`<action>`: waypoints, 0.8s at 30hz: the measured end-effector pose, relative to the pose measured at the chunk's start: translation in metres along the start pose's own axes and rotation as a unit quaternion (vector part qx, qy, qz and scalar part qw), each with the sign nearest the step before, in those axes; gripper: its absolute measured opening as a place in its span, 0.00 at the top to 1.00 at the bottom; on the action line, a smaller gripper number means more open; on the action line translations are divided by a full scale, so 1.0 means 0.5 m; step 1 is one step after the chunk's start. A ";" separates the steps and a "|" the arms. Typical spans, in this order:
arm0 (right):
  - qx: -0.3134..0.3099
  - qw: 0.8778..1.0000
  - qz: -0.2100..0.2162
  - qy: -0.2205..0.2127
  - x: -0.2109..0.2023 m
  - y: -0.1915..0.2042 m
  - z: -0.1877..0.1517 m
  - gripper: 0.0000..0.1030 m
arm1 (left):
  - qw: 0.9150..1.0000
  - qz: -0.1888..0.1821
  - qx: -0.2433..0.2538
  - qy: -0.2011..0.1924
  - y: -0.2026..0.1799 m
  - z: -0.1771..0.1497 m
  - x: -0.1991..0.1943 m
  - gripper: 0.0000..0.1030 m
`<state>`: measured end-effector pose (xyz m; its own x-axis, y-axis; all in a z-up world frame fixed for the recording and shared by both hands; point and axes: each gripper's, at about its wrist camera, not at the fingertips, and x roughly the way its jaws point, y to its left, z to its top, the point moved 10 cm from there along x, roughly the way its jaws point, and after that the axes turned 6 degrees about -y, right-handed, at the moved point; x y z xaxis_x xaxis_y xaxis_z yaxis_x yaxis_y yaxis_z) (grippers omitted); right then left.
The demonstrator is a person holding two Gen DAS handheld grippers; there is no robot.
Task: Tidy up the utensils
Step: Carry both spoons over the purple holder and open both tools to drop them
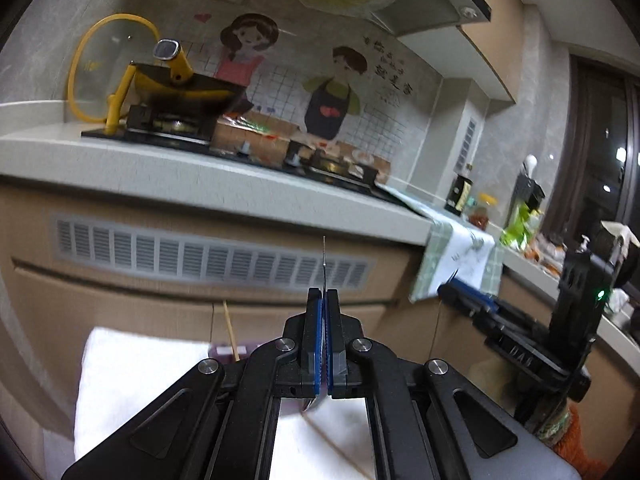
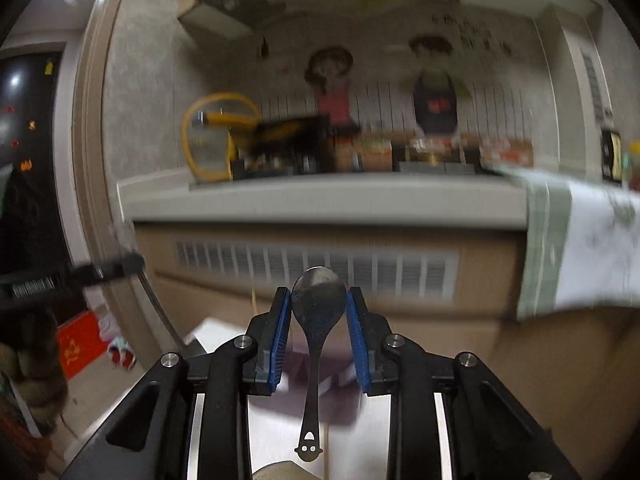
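Observation:
My left gripper (image 1: 324,294) is shut on a thin metal utensil (image 1: 324,264), seen edge-on; its narrow end sticks up past the blue pads and its other end shows below them. My right gripper (image 2: 318,300) holds a steel spoon (image 2: 318,308) by the bowl between its blue pads, bowl forward, handle with a smiley cut-out pointing back. A wooden chopstick (image 1: 231,330) stands behind a white cloth (image 1: 132,376) and a purple holder (image 1: 228,350). The right gripper also shows in the left wrist view (image 1: 464,292).
A kitchen counter (image 1: 224,172) with a gas hob, a yellow wok (image 1: 180,88) and a glass lid (image 1: 100,72) lies ahead. A checked towel (image 1: 456,256) hangs over the counter edge. Cabinet fronts with a vent grille (image 1: 208,254) stand below.

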<state>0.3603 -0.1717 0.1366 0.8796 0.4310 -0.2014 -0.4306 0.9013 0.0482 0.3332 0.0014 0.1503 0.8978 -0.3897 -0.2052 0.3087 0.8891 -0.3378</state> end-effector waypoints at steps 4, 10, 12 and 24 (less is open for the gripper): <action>-0.014 1.000 -0.007 -0.024 0.073 0.003 0.043 0.75 | 1.000 0.017 -0.003 0.007 0.041 -0.001 0.061 0.99; 0.011 1.000 -0.004 0.010 0.210 -0.008 -0.034 0.75 | 0.999 0.027 -0.012 0.028 0.101 -0.060 0.158 0.99; 0.018 1.000 -0.008 0.013 0.241 -0.017 -0.063 0.75 | 0.999 0.024 -0.021 0.042 0.122 -0.086 0.194 0.99; 0.054 0.988 0.025 0.143 0.331 -0.045 -0.262 0.73 | 0.993 -0.011 -0.055 0.104 0.150 -0.211 0.277 0.67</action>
<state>0.4890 -0.1263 -0.0259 0.7582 0.4583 -0.4639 -0.4342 0.8855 0.1651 0.4478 -0.0114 -0.0002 0.8042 -0.4590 -0.3777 0.2808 0.8534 -0.4392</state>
